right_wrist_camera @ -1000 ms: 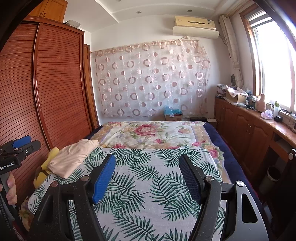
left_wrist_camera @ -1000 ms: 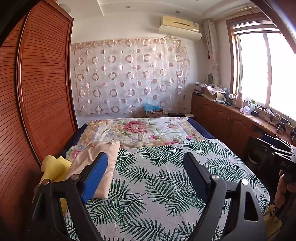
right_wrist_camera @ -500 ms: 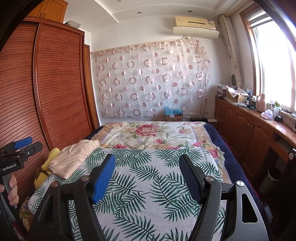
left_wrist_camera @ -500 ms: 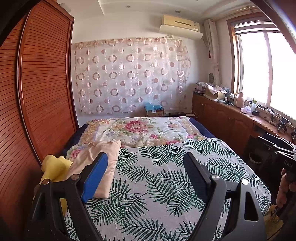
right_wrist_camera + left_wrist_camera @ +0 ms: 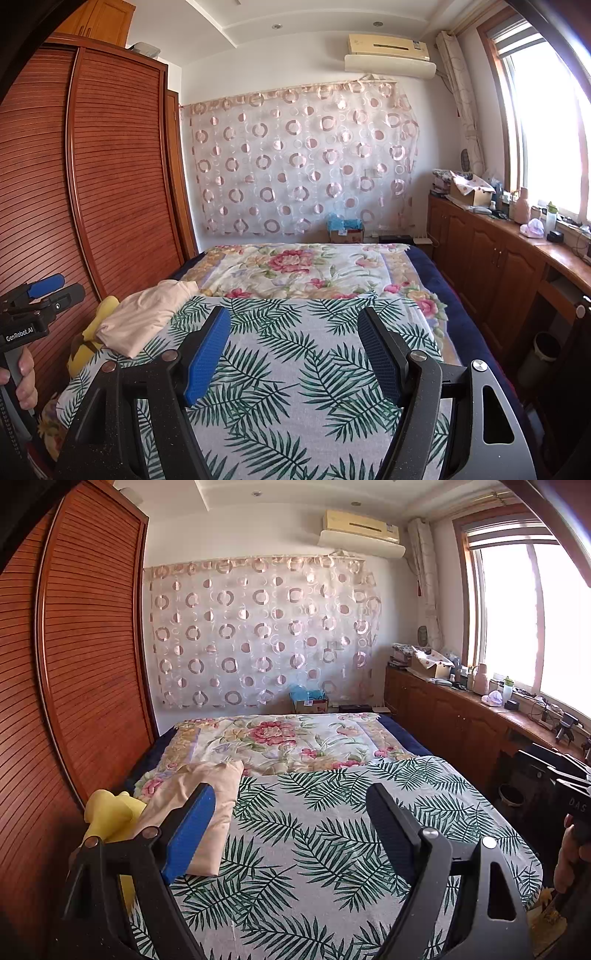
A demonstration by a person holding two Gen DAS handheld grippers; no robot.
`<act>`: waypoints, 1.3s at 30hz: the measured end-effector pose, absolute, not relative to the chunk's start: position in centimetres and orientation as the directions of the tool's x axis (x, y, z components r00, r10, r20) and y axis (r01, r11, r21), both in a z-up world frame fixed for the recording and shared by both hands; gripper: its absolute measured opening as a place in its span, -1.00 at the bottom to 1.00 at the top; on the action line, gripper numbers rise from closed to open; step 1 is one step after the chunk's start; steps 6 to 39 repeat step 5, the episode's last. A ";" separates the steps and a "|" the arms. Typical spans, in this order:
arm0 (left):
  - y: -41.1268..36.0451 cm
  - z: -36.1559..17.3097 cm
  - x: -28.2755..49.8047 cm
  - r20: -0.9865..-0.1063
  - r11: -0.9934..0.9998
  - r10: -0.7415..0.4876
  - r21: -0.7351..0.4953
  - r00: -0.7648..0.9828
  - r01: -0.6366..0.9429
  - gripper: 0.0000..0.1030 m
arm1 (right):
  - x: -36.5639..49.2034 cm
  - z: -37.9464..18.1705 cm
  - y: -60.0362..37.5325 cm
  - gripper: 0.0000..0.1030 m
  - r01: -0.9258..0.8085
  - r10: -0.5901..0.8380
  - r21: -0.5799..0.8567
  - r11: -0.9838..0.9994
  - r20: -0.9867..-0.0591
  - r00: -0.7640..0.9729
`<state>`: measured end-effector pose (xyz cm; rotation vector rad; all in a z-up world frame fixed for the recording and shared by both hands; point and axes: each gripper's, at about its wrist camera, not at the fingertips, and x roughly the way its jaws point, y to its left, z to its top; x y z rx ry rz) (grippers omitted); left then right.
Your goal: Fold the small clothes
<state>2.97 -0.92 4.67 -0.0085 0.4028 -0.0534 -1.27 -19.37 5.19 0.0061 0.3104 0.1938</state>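
Almost nothing has changed over the last second: both views show the same bed, and the only shift is a slight drift of each camera, so the two hands seem to be holding steady above the near end of the bed. The left gripper [image 5: 291,827] has its fingers spread wide with nothing between them, and the right gripper [image 5: 293,352] is the same, fingers wide apart and empty. The task's thing, a peach garment [image 5: 199,805], lies at the left edge of the palm-leaf sheet [image 5: 332,849], beside a yellow soft toy [image 5: 107,812] that sits against the wardrobe [image 5: 74,664]. In the left view the garment shows as a fairly neat oblong with a straight near edge; in the right view [image 5: 147,317] it looks softer and more rumpled at its near end, so how tidily it is folded cannot be settled. The stillness fits two readings: a garment set aside folded with the hands drawn back, or a garment waiting to be pulled onto the open sheet and laid out
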 end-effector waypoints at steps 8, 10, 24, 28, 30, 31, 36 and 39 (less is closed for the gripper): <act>-0.8 4.8 3.0 -0.389 0.999 -0.054 -0.015 0.919 0.052 0.64 | -1.2 5.2 -19.3 0.42 -0.192 0.194 0.038 0.981 -0.304 0.933; -0.8 4.8 3.0 -0.389 0.999 -0.054 -0.015 0.919 0.052 0.64 | -1.2 5.2 -19.3 0.42 -0.192 0.194 0.038 0.981 -0.304 0.933; -0.8 4.8 3.0 -0.389 0.999 -0.054 -0.015 0.919 0.052 0.64 | -1.2 5.2 -19.3 0.42 -0.192 0.194 0.038 0.981 -0.304 0.933; -0.8 4.8 3.0 -0.389 0.999 -0.054 -0.015 0.919 0.052 0.64 | -1.2 5.2 -19.3 0.42 -0.192 0.194 0.038 0.981 -0.304 0.933; -0.8 4.8 3.0 -0.389 0.999 -0.054 -0.015 0.919 0.052 0.64 | -1.2 5.2 -19.3 0.42 -0.192 0.194 0.038 0.981 -0.304 0.933; -0.8 4.8 3.0 -0.389 0.999 -0.054 -0.015 0.919 0.052 0.64 | -1.2 5.2 -19.3 0.42 -0.192 0.194 0.038 0.981 -0.304 0.933; -0.8 4.8 3.0 -0.389 0.999 -0.054 -0.015 0.919 0.052 0.64 | -1.2 5.2 -19.3 0.42 -0.192 0.194 0.038 0.981 -0.304 0.933; -0.8 4.8 3.0 -0.389 0.999 -0.054 -0.015 0.919 0.052 0.64 | -1.2 5.2 -19.3 0.42 -0.192 0.194 0.038 0.981 -0.304 0.933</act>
